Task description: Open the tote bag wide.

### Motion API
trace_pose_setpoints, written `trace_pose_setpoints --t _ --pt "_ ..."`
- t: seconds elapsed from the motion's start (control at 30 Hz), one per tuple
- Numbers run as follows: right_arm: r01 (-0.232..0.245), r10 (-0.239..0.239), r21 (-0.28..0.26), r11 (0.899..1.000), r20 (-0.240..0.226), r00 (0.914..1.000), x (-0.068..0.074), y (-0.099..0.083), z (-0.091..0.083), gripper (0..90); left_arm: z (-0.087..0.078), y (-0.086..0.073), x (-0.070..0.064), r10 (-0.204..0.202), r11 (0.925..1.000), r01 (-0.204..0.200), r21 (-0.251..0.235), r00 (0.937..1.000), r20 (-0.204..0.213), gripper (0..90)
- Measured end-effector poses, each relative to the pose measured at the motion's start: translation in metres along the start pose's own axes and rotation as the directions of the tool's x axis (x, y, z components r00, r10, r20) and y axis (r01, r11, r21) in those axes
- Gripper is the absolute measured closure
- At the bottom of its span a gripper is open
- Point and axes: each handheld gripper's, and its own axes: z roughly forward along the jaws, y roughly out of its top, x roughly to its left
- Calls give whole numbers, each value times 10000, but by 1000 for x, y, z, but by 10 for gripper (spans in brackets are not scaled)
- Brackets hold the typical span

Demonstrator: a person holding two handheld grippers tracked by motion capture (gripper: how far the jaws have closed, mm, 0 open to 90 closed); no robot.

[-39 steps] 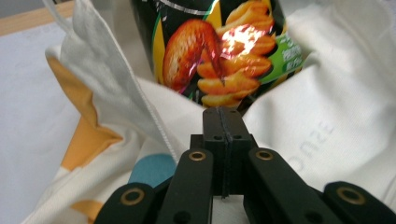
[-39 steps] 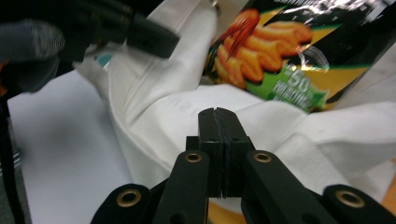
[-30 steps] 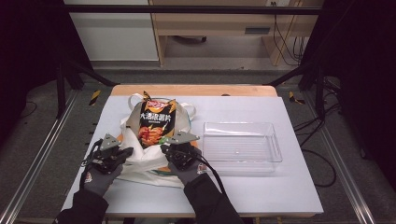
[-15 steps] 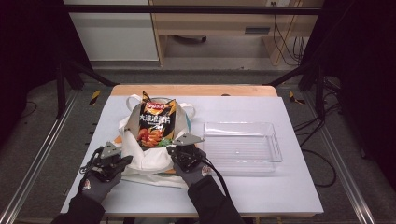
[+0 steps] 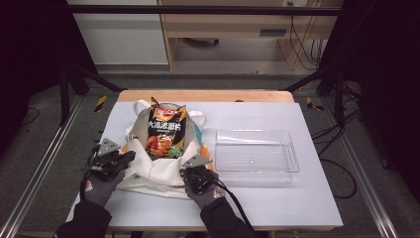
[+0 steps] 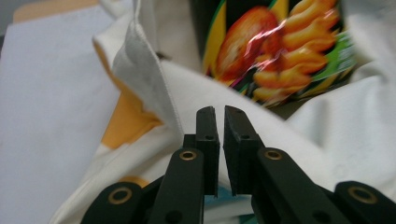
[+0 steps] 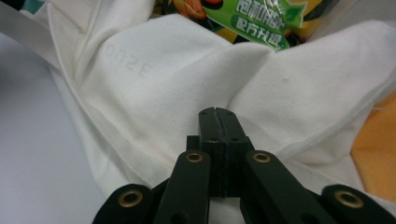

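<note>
Both tools down at the near edge of the cloth bag (image 5: 158,171), one on each corner. Left tool (image 5: 128,156) closed to a thin slit, a fold of white cloth apparently nipped in it, as seen in the left gripper view (image 6: 218,114). Right tool (image 5: 190,170) pressed tight together, pinching a ridge of the same cloth (image 7: 218,114).

Now the relation that matters: chip packet (image 5: 166,133) lying straight ahead of both tools, farther up the desk (image 5: 277,198), between their two lines. Long axis running away from the person, top seam pointing at the far edge, bottom end tucked behind the bag's cloth. Sits about midway between the two, perhaps a shade nearer the right tool. Close-up from the left shows the packet's printed face (image 6: 280,51) just beyond the pinched fold; from the right, its green lower corner (image 7: 261,18) poking over the cloth.

Clear tray (image 5: 257,133) resting off to the right of the bag, apart from it.

Judging by this, any pull on the cloth goes along the packet's length, so both tools need to move evenly or the bag skews.
</note>
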Motion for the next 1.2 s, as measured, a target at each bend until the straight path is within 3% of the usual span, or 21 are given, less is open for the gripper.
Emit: trace_pose_setpoints --t 0.07,0.2,0.27,0.37,0.4,0.87,1.2 --pt "-101 101 -3 9999 -28 9999 -1 -3 0 900 6 -10 8 -86 9985 93 531 9999 -144 853" --pt "-242 242 -135 9996 -5 9997 -4 -3 -3 900 7 -20 10 -85 9959 99 903 9998 -162 855" --pt "-322 344 -414 9986 544 9979 -8 -2 -8 900 6 -24 9 -84 9947 103 1025 9998 -193 855" --pt "-522 575 -564 9970 956 9938 -12 -3 -12 900 7 -27 8 -128 9924 156 1219 9996 -233 856" --pt "-811 852 -470 9956 936 9920 -16 -6 -13 900 7 -29 8 -161 9915 184 1292 9997 -190 856" --pt "-1422 1460 -446 9888 966 9846 -22 -26 -20 900 4 -42 6 -401 9845 382 1712 9992 79 858" --pt "-1339 1382 -442 9900 1155 9837 -21 -30 -15 900 9 -45 7 -292 9828 254 1830 9994 181 859"
